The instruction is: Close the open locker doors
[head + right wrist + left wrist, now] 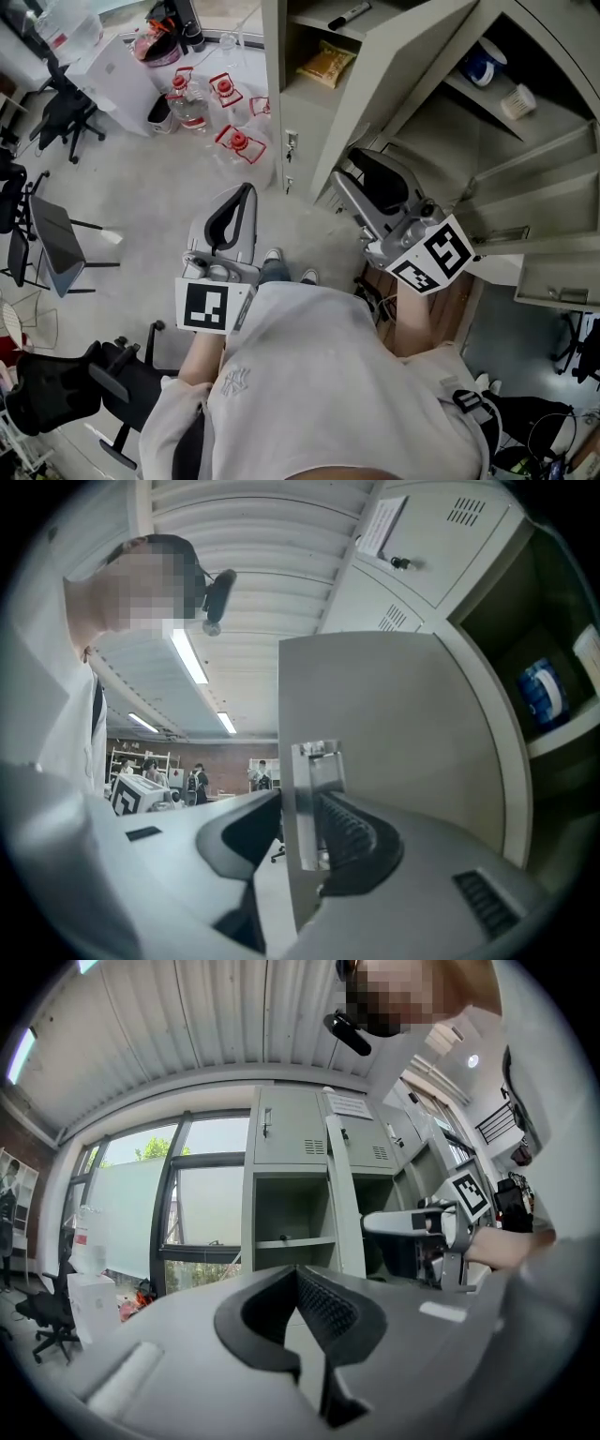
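The grey lockers (281,56) stand open ahead of me. One open door (412,75) swings out towards my right gripper (351,165). In the right gripper view that door (412,724) has its edge and metal latch plate (313,789) between the jaws of my right gripper (300,808). The jaws stand wide, with a gap on the left side. My left gripper (247,190) is held lower left, away from the lockers, with its tips together and nothing in it. In the left gripper view, past my left gripper (298,1277), I see open compartments (286,1213) and the right gripper (412,1232).
Another open door (539,164) hangs at the right. Shelves hold a yellow packet (326,64), a blue-and-white container (480,64) and a cup (518,100). Red-capped water bottles (230,141) stand on the floor left of the lockers. Office chairs (56,112) stand further left.
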Demonstrator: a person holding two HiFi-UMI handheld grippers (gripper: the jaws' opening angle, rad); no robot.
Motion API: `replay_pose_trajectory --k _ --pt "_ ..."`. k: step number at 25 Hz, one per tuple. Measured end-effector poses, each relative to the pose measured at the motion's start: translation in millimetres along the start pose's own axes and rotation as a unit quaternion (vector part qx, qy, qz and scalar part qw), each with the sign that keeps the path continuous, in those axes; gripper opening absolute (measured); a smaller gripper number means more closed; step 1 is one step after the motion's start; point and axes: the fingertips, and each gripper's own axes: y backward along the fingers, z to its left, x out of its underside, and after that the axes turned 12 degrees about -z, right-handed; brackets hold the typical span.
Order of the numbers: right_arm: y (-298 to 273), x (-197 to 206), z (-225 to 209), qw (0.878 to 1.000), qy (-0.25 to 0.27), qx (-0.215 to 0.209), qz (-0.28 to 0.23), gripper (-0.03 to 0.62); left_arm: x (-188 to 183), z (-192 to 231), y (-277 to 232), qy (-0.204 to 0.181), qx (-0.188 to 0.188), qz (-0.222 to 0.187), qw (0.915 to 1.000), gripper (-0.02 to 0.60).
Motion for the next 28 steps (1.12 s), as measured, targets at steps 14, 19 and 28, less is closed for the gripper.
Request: replay_pose_trajectory --k 14,19,28 --pt "-118 33 -40 0.999 0.031 0.035 0.015 0.112 -3 95 -41 -0.011 0.004 -0.012 0.9999 0.002" --pt "-143 42 -60 0.997 0.046 0.049 0.021 0.112 3 109 -51 0.000 0.015 -0.008 0.9999 0.002" --pt "-177 53 -100 0.990 0.074 0.117 0.028 0.112 13 124 -65 0.024 0.032 -0.001 0.9992 0.002"
